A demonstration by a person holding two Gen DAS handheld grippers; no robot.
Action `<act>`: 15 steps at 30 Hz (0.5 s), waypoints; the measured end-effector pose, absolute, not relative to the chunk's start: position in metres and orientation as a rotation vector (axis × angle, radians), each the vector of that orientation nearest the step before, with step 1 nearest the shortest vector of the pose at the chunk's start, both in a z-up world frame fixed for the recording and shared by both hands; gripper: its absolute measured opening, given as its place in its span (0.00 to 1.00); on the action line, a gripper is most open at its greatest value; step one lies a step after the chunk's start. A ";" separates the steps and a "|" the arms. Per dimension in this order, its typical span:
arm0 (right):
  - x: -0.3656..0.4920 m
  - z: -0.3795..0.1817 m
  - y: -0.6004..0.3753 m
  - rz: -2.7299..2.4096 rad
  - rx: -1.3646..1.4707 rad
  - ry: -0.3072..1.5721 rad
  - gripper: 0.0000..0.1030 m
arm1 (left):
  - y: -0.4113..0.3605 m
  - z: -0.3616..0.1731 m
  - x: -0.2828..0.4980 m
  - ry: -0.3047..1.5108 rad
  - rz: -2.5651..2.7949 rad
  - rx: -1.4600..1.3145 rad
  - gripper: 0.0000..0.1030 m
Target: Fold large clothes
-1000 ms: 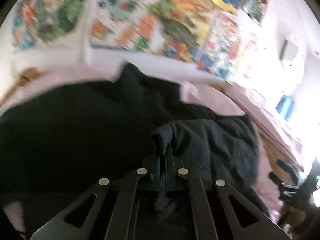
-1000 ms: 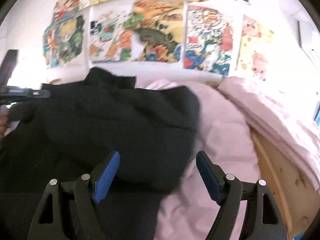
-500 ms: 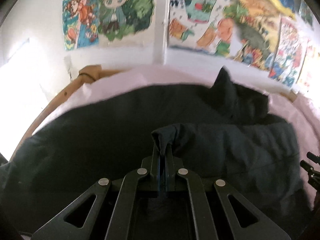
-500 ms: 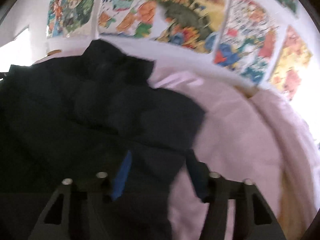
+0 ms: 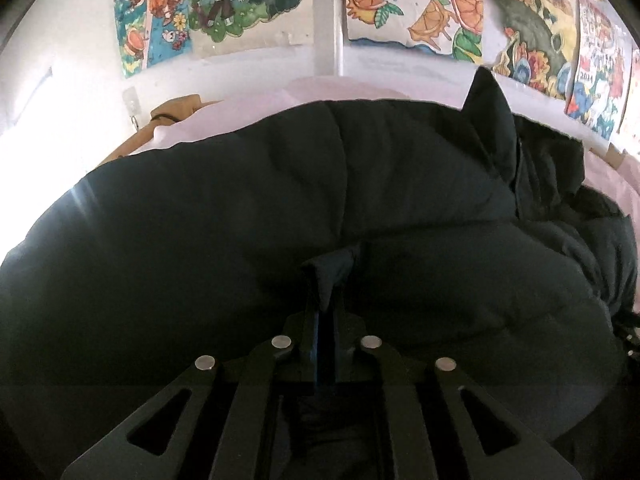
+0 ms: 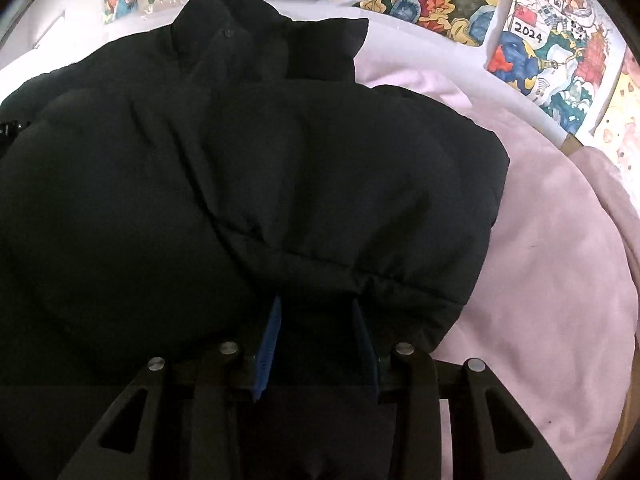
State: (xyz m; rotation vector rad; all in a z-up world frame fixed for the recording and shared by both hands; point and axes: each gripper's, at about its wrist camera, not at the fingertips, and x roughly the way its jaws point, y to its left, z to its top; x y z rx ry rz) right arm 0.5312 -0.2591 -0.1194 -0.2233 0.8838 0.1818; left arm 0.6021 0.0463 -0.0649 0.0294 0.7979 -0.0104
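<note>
Two grippers bring a dark padded jacket down onto a pink bed sheet.

Nearest, at 6 o'clock of the left wrist view, the left gripper (image 5: pixel 325 304) is closed tight on a small pinch of the jacket (image 5: pixel 280 208). In the right wrist view the right gripper (image 6: pixel 316 320) is closing, with a thick hem fold between its blue pads (image 6: pixel 269 344); I cannot tell if the pads press it yet. The jacket lies spread over the sheet (image 6: pixel 560 240), its collar (image 6: pixel 248 36) standing at 12 o'clock. Behind it, colourful drawings (image 5: pixel 208 4) hang on the wall. I think the risk is slip: the left pinch is thin and the padding is puffy, so a pull may free the cloth. If the right jaws catch only the outer layer, the fold may come uneven.
</note>
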 end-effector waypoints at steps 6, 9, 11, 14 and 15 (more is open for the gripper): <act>0.533 -0.111 -0.259 0.172 -0.209 0.860 0.47 | 0.063 -0.038 0.579 0.811 -0.050 -0.077 0.34; 0.533 -0.101 -0.259 0.161 -0.213 0.839 0.58 | 0.075 -0.017 0.553 0.781 -0.042 -0.113 0.56; 0.532 -0.092 -0.253 0.174 -0.219 0.816 0.61 | 0.087 -0.004 0.526 0.749 -0.022 -0.137 0.68; 0.532 -0.071 -0.228 0.240 -0.230 0.770 0.68 | 0.109 0.004 0.486 0.730 -0.003 -0.172 0.73; 0.532 -0.065 -0.218 0.264 -0.234 0.757 0.69 | 0.116 0.004 0.474 0.731 0.009 -0.182 0.75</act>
